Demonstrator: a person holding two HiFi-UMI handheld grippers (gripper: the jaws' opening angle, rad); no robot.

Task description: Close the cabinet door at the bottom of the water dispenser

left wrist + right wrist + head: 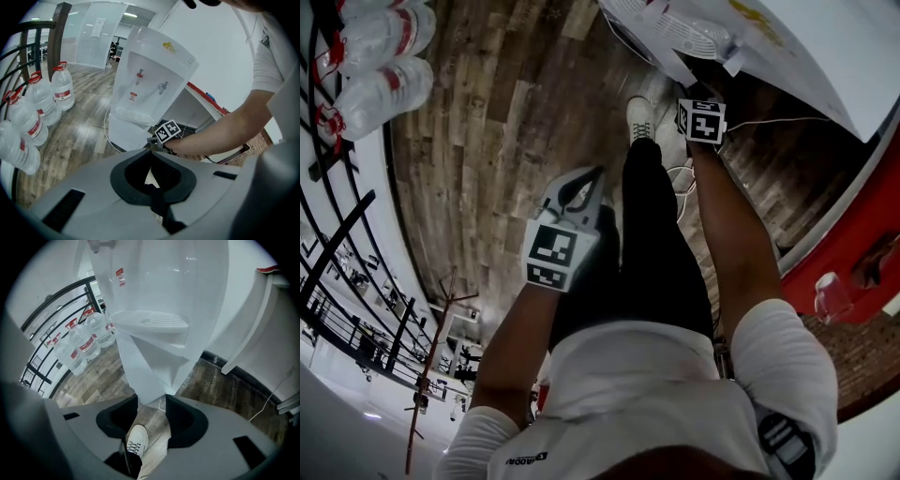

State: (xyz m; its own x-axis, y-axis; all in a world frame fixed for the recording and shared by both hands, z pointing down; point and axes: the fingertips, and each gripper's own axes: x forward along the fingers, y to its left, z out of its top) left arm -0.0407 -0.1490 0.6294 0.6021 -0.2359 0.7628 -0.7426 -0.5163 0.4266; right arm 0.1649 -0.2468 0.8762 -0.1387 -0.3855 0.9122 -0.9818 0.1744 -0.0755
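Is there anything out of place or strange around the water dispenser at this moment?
Yes. The cabinet door at the bottom of the water dispenser stands swung open, angled outward below the drip tray. Nothing looks spilled or broken.

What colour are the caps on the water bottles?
Red caps, best seen in the left gripper view.

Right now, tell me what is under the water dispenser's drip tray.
Under the drip tray stands the white cabinet door, swung out at an angle, its lower corner near the right tongs. The door covers the cabinet's inside, so any contents cannot be seen.
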